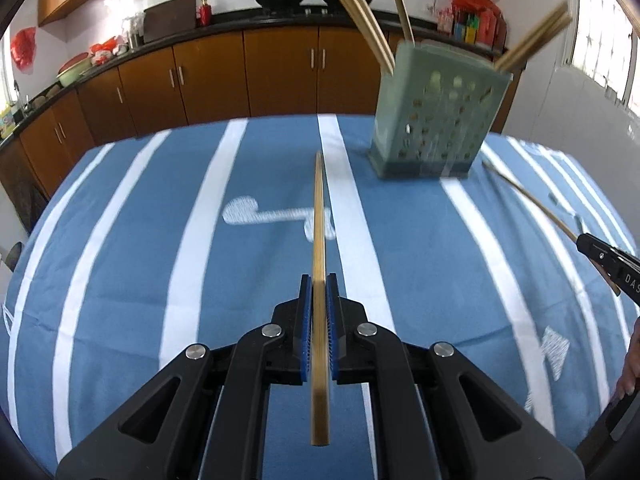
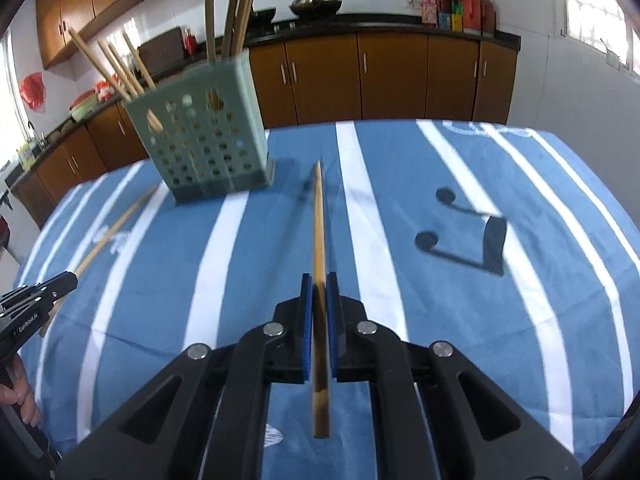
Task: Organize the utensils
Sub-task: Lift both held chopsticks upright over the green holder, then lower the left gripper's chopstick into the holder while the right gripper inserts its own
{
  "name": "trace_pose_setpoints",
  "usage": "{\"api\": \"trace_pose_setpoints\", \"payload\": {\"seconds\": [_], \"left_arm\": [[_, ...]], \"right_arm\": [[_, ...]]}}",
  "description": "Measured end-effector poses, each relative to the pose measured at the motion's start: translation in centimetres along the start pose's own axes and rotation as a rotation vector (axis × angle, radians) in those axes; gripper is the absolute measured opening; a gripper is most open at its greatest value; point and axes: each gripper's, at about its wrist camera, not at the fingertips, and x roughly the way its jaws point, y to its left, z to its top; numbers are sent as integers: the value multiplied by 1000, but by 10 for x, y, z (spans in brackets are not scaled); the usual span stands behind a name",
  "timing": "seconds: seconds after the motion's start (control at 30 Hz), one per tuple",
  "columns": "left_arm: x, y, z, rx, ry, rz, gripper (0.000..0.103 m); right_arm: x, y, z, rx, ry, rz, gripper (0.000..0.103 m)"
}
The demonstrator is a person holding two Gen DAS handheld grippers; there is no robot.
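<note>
A green perforated utensil holder (image 1: 434,120) stands on the blue striped tablecloth (image 1: 160,240) with several chopsticks in it; it also shows in the right wrist view (image 2: 204,140). My left gripper (image 1: 319,284) is shut on a bamboo chopstick (image 1: 319,220) that points toward the holder, held above the cloth. My right gripper (image 2: 319,284) is shut on another bamboo chopstick (image 2: 319,220), to the right of the holder. Each gripper shows in the other's view: the right one (image 1: 600,256) at the right edge, the left one (image 2: 44,296) at the left edge.
The table's far edge lies just behind the holder. Brown kitchen cabinets (image 1: 280,72) and a black counter with pots and bottles run along the far wall. A hand (image 2: 20,396) shows at the lower left of the right wrist view.
</note>
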Motion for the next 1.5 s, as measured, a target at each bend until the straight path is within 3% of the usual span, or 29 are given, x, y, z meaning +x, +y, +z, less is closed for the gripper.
{"api": "trace_pose_setpoints", "payload": {"seconds": [0.4, 0.63, 0.87, 1.07, 1.27, 1.5], "left_arm": [[-30, 13, 20, -59, -97, -21, 7], [-61, 24, 42, -111, -219, -39, 7], [-85, 25, 67, -91, -301, -31, 7], [-110, 20, 95, -69, -374, -52, 7], [-144, 9, 129, -80, -490, -118, 7], [-159, -10, 157, -106, -580, -174, 7]], "right_arm": [[-33, -4, 21, 33, -121, 30, 8], [-64, -10, 40, 60, -237, 45, 8], [-90, -3, 65, 29, -323, 59, 8], [-125, 13, 100, 9, -387, 164, 8], [-167, 40, 139, -15, -548, 245, 8], [-171, 57, 173, -3, -698, 219, 8]]}}
